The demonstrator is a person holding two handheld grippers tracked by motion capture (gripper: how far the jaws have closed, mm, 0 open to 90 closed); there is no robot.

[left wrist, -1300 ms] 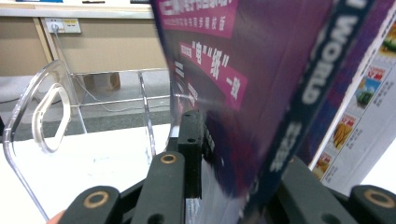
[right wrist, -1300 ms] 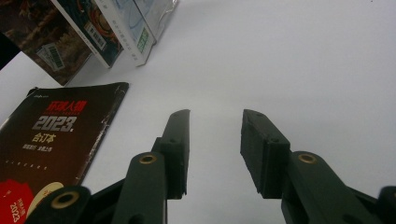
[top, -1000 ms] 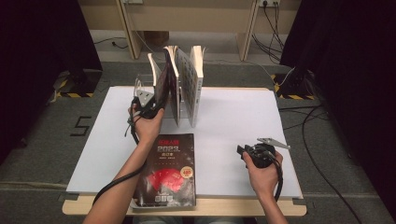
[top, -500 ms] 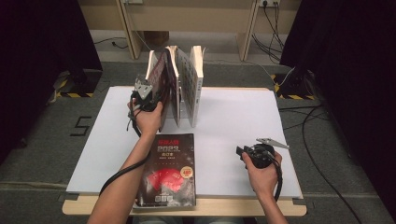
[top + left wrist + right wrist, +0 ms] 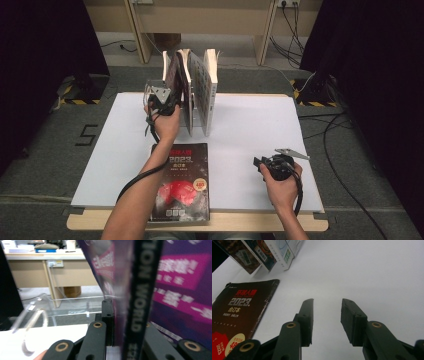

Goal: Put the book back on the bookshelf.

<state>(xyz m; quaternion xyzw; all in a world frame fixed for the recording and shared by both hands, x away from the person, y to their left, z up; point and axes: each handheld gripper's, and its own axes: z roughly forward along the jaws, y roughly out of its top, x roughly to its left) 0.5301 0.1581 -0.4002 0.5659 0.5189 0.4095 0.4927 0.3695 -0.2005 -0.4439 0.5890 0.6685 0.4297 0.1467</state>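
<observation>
Gripping the upright purple-covered book (image 5: 135, 290) by its spine edge, the left gripper (image 5: 167, 97) has just been closing its jaws, which now press on the book at the left end of the row of standing books (image 5: 202, 90) near the back of the white counter (image 5: 250, 130). A flat black magazine with red artwork (image 5: 182, 182) lies nearer the front edge. Farther right, the right gripper (image 5: 327, 315) hovers low over bare counter with its jaws apart and nothing between them.
</observation>
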